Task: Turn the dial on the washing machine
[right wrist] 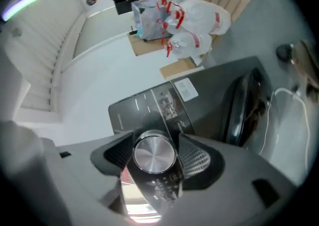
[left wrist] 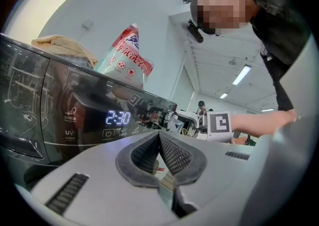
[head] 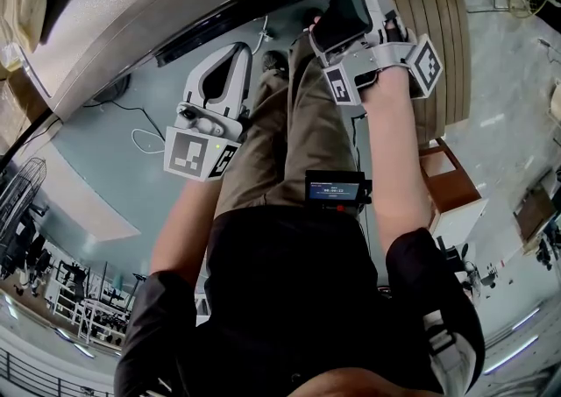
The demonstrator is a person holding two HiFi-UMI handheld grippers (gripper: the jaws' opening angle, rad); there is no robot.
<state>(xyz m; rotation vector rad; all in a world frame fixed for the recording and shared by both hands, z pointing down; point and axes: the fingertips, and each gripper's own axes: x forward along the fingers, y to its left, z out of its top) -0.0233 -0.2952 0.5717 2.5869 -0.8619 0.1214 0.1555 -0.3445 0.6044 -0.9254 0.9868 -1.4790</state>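
Dial (right wrist: 155, 151), clamped between right gripper (right wrist: 156, 157) jaws

Looks like a large open workshop or test hall, not a home; the dark washing machine (left wrist: 55, 115) stands on a bare grey floor (head: 105, 180); loose cables (head: 140, 137) trail beside it; strip lights (left wrist: 241, 75) hang high above it; metal racks (head: 88, 316) stand well beyond it.

The left gripper (left wrist: 159, 137), jaws pressed together and empty, points past the dark panel of the washing machine (left wrist: 50, 115), its display (left wrist: 118, 117) reading 2:30; beyond, the right gripper (left wrist: 172, 118) meets the dial (left wrist: 164, 117).
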